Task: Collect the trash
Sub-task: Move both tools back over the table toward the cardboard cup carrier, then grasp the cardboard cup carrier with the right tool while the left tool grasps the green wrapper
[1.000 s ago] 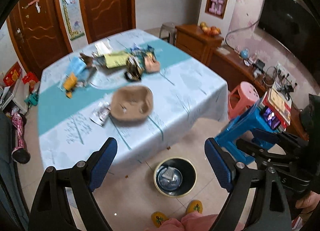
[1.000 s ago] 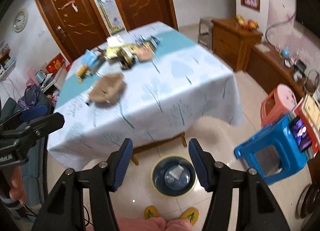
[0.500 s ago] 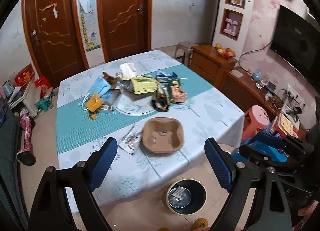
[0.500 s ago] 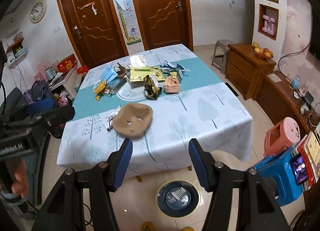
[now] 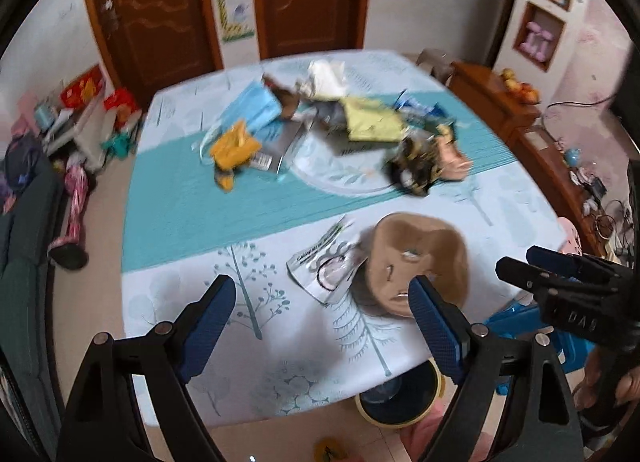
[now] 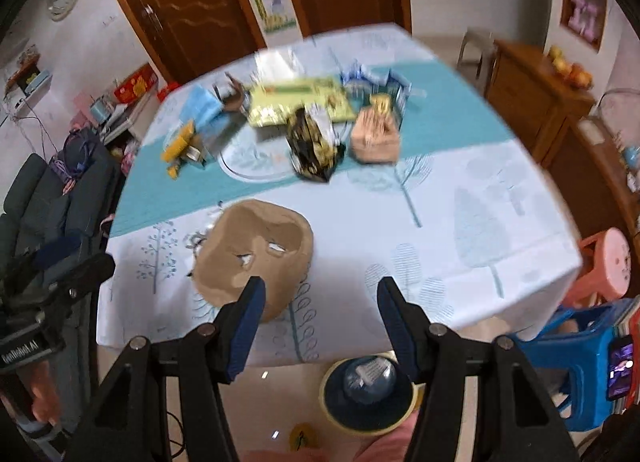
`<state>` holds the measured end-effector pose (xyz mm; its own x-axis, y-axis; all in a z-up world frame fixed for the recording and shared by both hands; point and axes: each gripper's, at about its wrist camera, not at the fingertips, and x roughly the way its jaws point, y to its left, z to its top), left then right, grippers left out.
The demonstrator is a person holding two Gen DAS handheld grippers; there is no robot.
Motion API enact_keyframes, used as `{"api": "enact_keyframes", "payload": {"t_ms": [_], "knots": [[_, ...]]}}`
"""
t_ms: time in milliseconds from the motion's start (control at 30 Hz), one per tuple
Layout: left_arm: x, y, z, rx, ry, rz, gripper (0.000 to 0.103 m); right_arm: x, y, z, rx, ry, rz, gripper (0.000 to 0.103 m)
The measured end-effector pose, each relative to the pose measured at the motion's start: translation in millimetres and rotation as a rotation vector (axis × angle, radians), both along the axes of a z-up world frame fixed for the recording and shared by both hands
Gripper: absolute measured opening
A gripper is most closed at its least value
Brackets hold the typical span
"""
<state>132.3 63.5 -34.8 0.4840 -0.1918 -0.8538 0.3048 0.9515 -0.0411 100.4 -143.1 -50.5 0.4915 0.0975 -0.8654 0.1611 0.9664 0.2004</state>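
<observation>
We have both tongs standing open and empty: the left tongs (image 5: 322, 314) hang over the near part of the desk (image 5: 180, 218), and the right tongs (image 6: 320, 314) over its near edge. The nearest piece of trash is the brown pulp cup carrier (image 6: 254, 258), lying at lower left of centre in the right wrist view, with a clear printed wrapper (image 5: 326, 266) touching its left side. We judge the carrier light, stiff but crushable, rough enough not to slip; its raised rim is the place to pinch. The wrapper looks thin, limp and slick, so we would pinch a lifted edge. More wrappers lie heaped across the upper middle. The bin (image 6: 370, 394) stands on the floor below the desk edge.
</observation>
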Motion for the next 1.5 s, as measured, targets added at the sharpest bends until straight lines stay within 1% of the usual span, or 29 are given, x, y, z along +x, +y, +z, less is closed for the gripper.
{"api": "enact_keyframes", "payload": {"t_ms": [133,233,267,300,333,400,433,567,667,733,867,1000,1067,1100,1133,1167,1233,1267,1300,1367,1400,1433,1467,1500], "knots": [[17.4,-7.2,-24.6,0.048,0.054,0.016,0.085,26.5,-6.0,-25.1,0.060,0.068,0.030,0.058],[25.3,-10.8,-35.1,0.056,0.088,0.014,0.085,39.1,-9.3,-42.1,0.089,0.108,0.042,0.057],[27.9,-11.3,-36.7,0.056,0.096,0.010,0.085,42.8,-10.6,-48.6,0.114,0.120,0.046,0.053],[29.7,-12.4,-39.5,0.055,0.106,0.003,0.085,44.8,-11.1,-52.8,0.132,0.131,0.047,0.047],[31.2,-12.4,-41.4,0.060,0.112,-0.002,0.085,48.0,-11.6,-60.1,0.162,0.152,0.049,0.043],[35.4,-13.8,-45.4,0.071,0.125,-0.010,0.085,52.1,-11.5,-68.5,0.194,0.180,0.052,0.028],[37.5,-14.6,-47.7,0.077,0.131,-0.014,0.085,54.0,-11.4,-70.9,0.201,0.188,0.054,0.026],[47.3,-16.7,-54.0,0.089,0.143,-0.032,0.084,56.2,-14.1,-64.6,0.204,0.150,0.049,0.018],[56.6,-19.4,-59.6,0.086,0.160,-0.050,0.078,52.7,-24.1,-54.2,0.192,0.122,0.010,0.014],[62.0,-23.6,-64.5,0.085,0.184,-0.069,0.078,50.6,-33.1,-49.8,0.174,0.107,-0.019,0.013],[68.4,-38.9,-71.3,0.085,0.234,-0.157,0.078,40.4,-57.9,-40.2,0.157,0.082,-0.090,0.013],[69.8,-54.0,-78.6,0.135,0.239,-0.234,0.078,32.0,-71.7,-35.4,0.153,0.073,-0.114,0.012],[74.5,-59.1,-86.9,0.156,0.267,-0.257,0.078,28.2,-73.1,-35.1,0.149,0.074,-0.121,0.012],[77.2,-61.7,-91.1,0.160,0.285,-0.266,0.075,27.5,-71.8,-35.5,0.148,0.075,-0.123,0.012],[79.2,-63.4,-94.4,0.163,0.300,-0.271,0.067,25.1,-72.3,-34.6,0.147,0.075,-0.124,0.012],[81.5,-65.8,-98.3,0.168,0.317,-0.275,0.064,23.0,-72.1,-33.8,0.142,0.074,-0.123,0.012],[83.8,-68.9,-102.4,0.179,0.326,-0.269,0.058,18.9,-70.3,-31.8,0.135,0.067,-0.123,0.012],[83.9,-70.5,-102.4,0.185,0.319,-0.264,0.056,16.5,-70.3,-31.0,0.136,0.065,-0.124,0.012],[83.3,-72.2,-101.4,0.189,0.307,-0.261,0.049,15.0,-69.6,-31.0,0.138,0.065,-0.126,0.012],[82.0,-75.2,-99.2,0.185,0.295,-0.253,0.044,9.8,-69.1,-30.5,0.142,0.063,-0.131,0.012],[81.1,-76.3,-97.6,0.185,0.285,-0.246,0.038,7.2,-68.8,-30.2,0.143,0.061,-0.134,0.012],[80.1,-77.2,-95.5,0.196,0.265,-0.234,0.028,4.1,-68.5,-29.9,0.146,0.058,-0.137,0.012],[80.1,-76.8,-93.1,0.201,0.263,-0.227,0.026,1.2,-68.0,-29.5,0.150,0.056,-0.141,0.012],[80.0,-75.8,-91.4,0.203,0.264,-0.217,0.022,-1.4,-67.6,-29.0,0.153,0.052,-0.145,0.012]]}}
